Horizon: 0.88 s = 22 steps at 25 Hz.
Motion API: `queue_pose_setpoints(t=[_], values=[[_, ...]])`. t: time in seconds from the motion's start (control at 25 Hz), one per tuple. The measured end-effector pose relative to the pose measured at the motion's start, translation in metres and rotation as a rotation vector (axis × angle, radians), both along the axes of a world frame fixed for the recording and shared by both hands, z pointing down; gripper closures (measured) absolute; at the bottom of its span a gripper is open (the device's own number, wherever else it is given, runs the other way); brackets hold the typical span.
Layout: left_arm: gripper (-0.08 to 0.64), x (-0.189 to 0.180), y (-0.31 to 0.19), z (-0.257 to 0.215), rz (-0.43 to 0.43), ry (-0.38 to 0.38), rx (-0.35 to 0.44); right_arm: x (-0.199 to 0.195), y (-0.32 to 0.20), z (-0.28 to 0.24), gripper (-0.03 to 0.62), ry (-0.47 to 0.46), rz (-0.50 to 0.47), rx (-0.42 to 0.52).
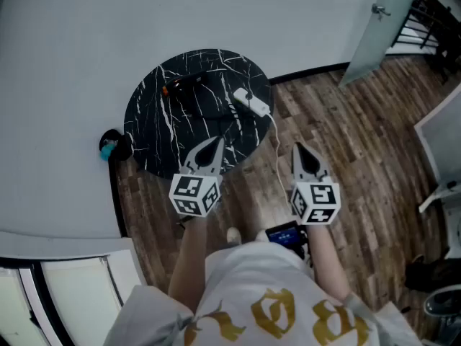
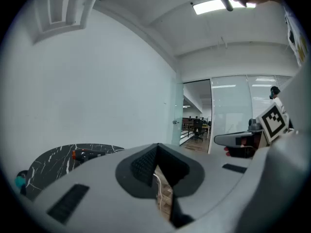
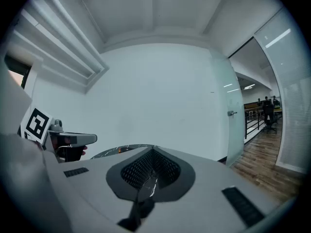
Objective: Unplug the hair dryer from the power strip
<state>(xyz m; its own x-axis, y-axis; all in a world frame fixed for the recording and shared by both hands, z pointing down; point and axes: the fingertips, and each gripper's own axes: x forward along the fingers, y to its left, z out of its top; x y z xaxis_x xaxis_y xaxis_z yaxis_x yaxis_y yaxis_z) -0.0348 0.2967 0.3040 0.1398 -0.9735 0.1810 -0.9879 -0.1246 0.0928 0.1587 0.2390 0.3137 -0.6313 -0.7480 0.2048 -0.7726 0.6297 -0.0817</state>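
Both claws are pressed fully shut and hold nothing. The left claw [image 1: 217, 143] and right claw [image 1: 297, 148] hover low in the head view, at the near edge of the round black tabletop [image 1: 153, 125]. The white power strip [image 1: 251, 101] lies above and between the 2, its long axis running upper left to lower right. The left claw looks slightly nearer. The hair dryer [image 1: 181, 86] rests at the tabletop's upper left.
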Motion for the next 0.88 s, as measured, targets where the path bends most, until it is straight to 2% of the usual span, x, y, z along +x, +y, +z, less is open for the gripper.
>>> queue_pose_setpoints(t=[0.32,0.52,0.88], values=[[0.561,0.010,-0.009,-0.001,-0.008,-0.005,0.013,0.014,-0.014,0.001,0.597,-0.005,0.004,0.006],[0.561,0.014,-0.013,0.004,-0.013,-0.003,0.003,0.023,-0.023,0.004,0.597,-0.071,0.008,-0.019],[0.561,0.004,-0.039,0.012,-0.026,0.018,0.000,0.019,-0.053,0.019,0.597,-0.058,0.008,-0.041]])
